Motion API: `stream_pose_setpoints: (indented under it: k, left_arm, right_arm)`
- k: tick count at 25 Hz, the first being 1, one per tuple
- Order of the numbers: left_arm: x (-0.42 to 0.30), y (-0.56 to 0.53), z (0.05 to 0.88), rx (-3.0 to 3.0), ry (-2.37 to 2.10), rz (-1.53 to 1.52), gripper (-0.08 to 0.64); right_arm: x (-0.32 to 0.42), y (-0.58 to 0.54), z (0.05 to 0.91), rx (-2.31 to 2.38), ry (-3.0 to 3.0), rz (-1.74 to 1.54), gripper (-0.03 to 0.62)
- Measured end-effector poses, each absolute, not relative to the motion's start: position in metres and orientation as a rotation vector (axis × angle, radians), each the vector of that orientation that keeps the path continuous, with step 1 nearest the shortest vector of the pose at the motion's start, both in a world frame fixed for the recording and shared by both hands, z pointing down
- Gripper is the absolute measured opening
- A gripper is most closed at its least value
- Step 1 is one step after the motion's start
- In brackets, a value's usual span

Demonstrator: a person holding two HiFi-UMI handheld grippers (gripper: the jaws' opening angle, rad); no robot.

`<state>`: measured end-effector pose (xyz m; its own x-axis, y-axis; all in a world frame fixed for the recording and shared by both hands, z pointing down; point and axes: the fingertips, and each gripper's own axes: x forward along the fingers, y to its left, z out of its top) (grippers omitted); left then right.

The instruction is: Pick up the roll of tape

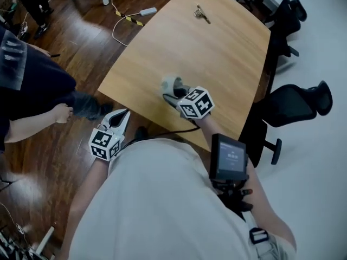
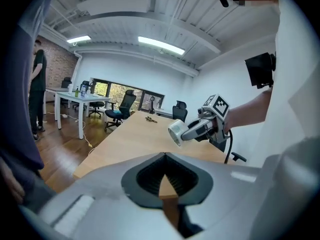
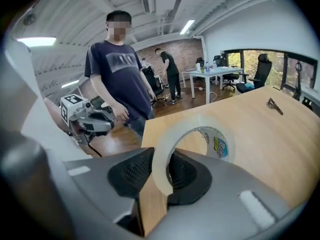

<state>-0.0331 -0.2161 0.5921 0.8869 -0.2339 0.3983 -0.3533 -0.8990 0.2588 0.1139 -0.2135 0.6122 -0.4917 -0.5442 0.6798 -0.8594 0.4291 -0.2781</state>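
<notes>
Between the pads of the right gripper [image 3: 166, 170] sits the roll of tape [image 3: 161, 149], clamped across its band and held clear above the near edge of the wooden table [image 1: 217, 47]; its lower rim is hidden behind the pads. From the head view, the marker cube covers most of that gripper. Off the table's left side, the left gripper [image 2: 165, 156] has its fingers together at the tips, holding nothing. A small metal thing [image 1: 201, 14] at the far end is too small to identify. A bystander [image 3: 117, 79] stands beside the table.
</notes>
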Motion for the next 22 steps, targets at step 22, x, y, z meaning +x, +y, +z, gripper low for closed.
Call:
stream_pose_setpoints:
  k: [22]
  left_arm:
    - [0.057,-0.212,0.552,2.846,-0.069,0.482,0.005]
  right_arm:
    - [0.170,-0.155,0.502,1.812,-2.561,0.892,0.091]
